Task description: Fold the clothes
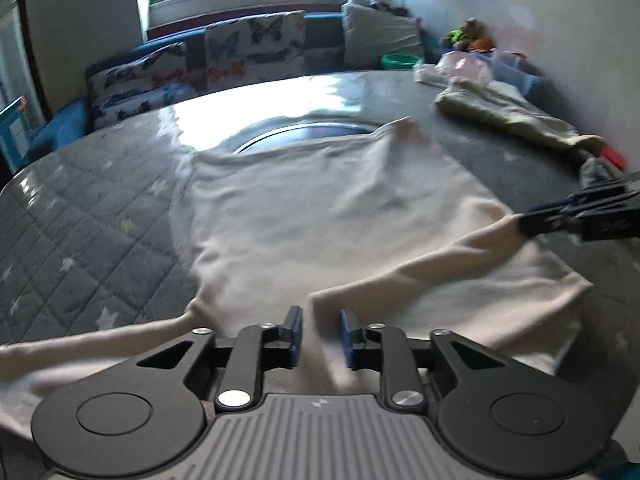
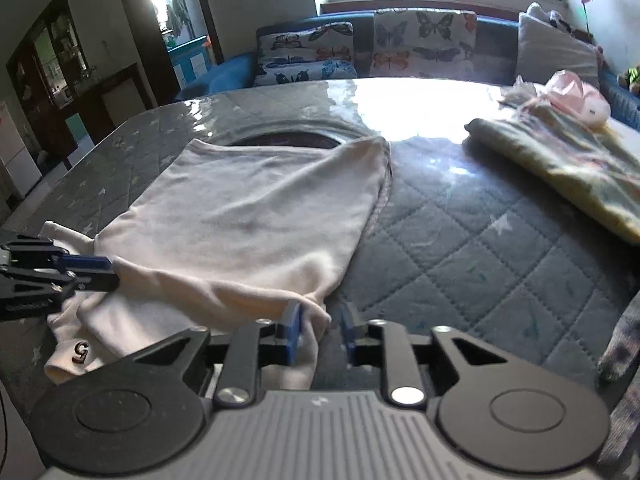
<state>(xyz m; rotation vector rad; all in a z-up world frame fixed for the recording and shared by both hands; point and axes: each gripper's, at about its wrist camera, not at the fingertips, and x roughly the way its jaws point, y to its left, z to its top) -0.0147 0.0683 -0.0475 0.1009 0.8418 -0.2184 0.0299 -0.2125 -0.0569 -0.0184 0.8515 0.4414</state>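
Observation:
A pale pink shirt [image 1: 320,216] lies spread on the grey quilted table [image 1: 88,216]; it also shows in the right wrist view [image 2: 248,216]. My left gripper [image 1: 320,338] sits over the shirt's near edge with a gap between its blue pads and a fold of cloth between them. In the right wrist view it [image 2: 114,270] touches the cloth edge at the left. My right gripper [image 2: 320,334] has a gap between its pads, with the shirt's corner between them. In the left wrist view it [image 1: 524,222] meets a raised ridge of cloth at the right.
A folded yellow-green garment [image 2: 568,164] and a pink item [image 2: 576,94] lie at the table's far right. A round metal inset [image 1: 304,136] sits in the table's middle behind the shirt. A sofa with butterfly cushions [image 2: 424,44] stands beyond the table.

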